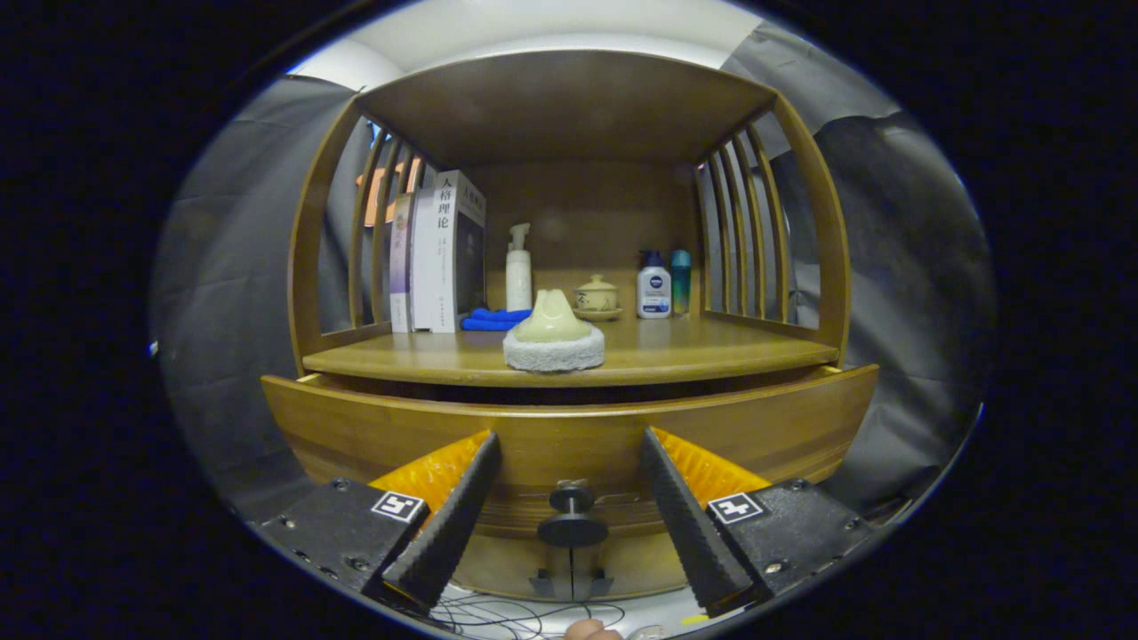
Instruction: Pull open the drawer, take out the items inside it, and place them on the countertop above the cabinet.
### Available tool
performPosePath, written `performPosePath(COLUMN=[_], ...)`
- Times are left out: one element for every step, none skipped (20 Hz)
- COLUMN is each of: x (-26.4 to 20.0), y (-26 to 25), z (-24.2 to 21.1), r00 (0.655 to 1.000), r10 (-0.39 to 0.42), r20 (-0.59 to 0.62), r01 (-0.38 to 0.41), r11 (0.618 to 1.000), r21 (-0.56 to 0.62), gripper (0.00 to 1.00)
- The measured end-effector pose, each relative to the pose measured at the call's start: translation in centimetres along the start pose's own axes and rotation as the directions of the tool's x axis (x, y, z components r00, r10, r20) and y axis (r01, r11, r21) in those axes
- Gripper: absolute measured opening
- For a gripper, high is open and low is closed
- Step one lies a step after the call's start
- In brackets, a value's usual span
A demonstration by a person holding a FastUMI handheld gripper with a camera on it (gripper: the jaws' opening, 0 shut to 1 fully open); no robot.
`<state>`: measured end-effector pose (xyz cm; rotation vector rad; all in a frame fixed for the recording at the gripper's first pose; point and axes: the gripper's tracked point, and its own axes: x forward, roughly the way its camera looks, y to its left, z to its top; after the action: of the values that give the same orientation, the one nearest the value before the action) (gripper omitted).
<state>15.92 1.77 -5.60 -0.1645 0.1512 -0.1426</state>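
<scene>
A wooden cabinet stands in front of me, its drawer [569,427] pulled slightly out from under the countertop [711,356]. A dark gap runs between the drawer front and the countertop's edge; the drawer's inside is hidden. The drawer's dark round knob [572,520] sits between my fingers, which stand apart on either side without touching it. My gripper [569,444] is open. On the countertop's front edge rests a pale green sponge-like item on a grey-white pad [553,338].
On the countertop stand several books [440,258] at the left, a blue cloth [493,318], a white pump bottle [518,271], a small lidded cup [597,296], a white lotion bottle [653,289] and a teal bottle [681,280]. Slatted wooden sides and a top shelf enclose it.
</scene>
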Motion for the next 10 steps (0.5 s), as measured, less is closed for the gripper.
performPosePath(x=[0.6,1.1,1.5,2.0,2.4,2.8,3.0,3.2,3.3,3.3], y=[0.0,0.0,0.0,0.0,0.0,0.0,0.1,0.0,0.0,0.1], z=[0.1,0.1,0.1,0.3,0.2,0.3,0.3,0.4,0.3,0.5], r00=[1.0,1.0,1.0,1.0,1.0,1.0,1.0,1.0,1.0,1.0], r10=[0.001,0.001,0.001,0.001,0.002,0.002,0.001,0.0,0.0,-0.003], r20=[-0.004,-0.011,-0.015,-0.012,-0.012,-0.01,-0.008,-0.01,-0.013,-0.008], r01=[-0.001,-0.001,-0.001,-0.001,-0.001,-0.001,-0.001,0.0,0.0,0.003], r11=[1.0,1.0,1.0,1.0,1.0,1.0,1.0,1.0,1.0,1.0], r21=[0.002,0.004,0.008,0.012,0.013,0.01,0.007,0.004,0.002,0.003], gripper=[1.0,1.0,1.0,1.0,1.0,1.0,1.0,1.0,1.0,1.0])
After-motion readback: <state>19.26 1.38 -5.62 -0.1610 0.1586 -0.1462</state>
